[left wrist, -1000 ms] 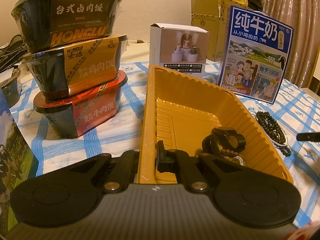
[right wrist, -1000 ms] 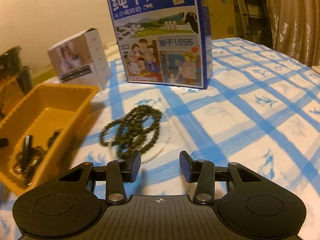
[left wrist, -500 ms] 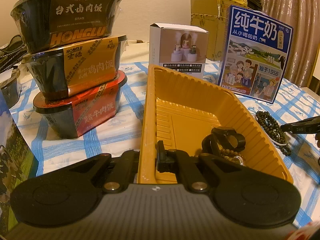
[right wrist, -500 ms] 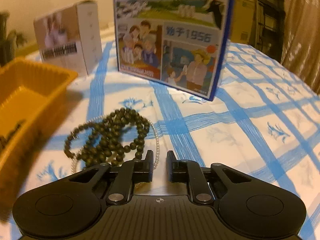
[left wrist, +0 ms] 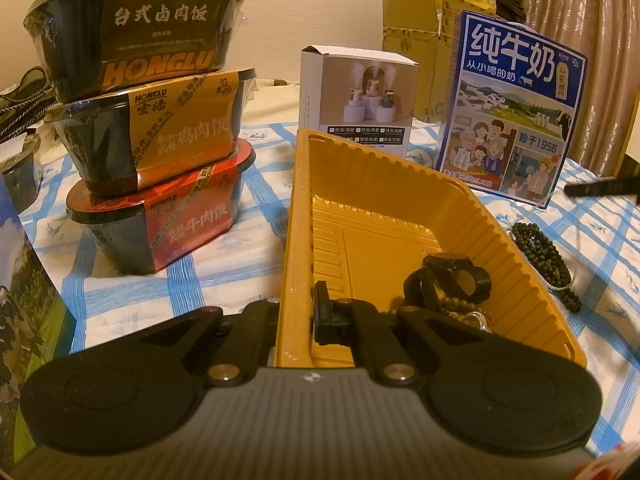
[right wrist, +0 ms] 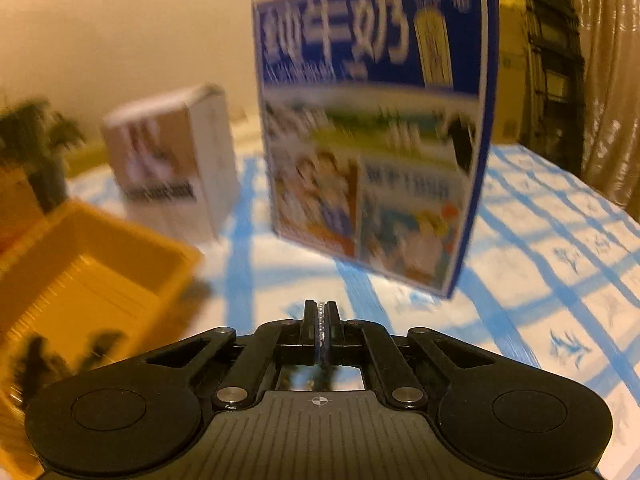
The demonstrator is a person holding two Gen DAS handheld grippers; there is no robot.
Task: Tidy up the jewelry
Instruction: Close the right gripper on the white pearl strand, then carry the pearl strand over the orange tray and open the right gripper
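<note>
Having just closed, our right gripper (right wrist: pixel 320 330) pinches a thin pearl strand (right wrist: pixel 320 320); dark beads (left wrist: pixel 544 256) lie at three o'clock of the yellow tray (left wrist: pixel 500 236), which our shut left gripper (left wrist: pixel 296 316) steadies.

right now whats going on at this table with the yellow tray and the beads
A person is sorting jewelry into a yellow tray with a gripper in each hand. The left gripper is clamped on the tray's near wall, steadying it. The right gripper has just closed its jaws on a thin pearl strand. Dark beads lie on the checked cloth beside the tray, which already holds a few pieces.
</note>
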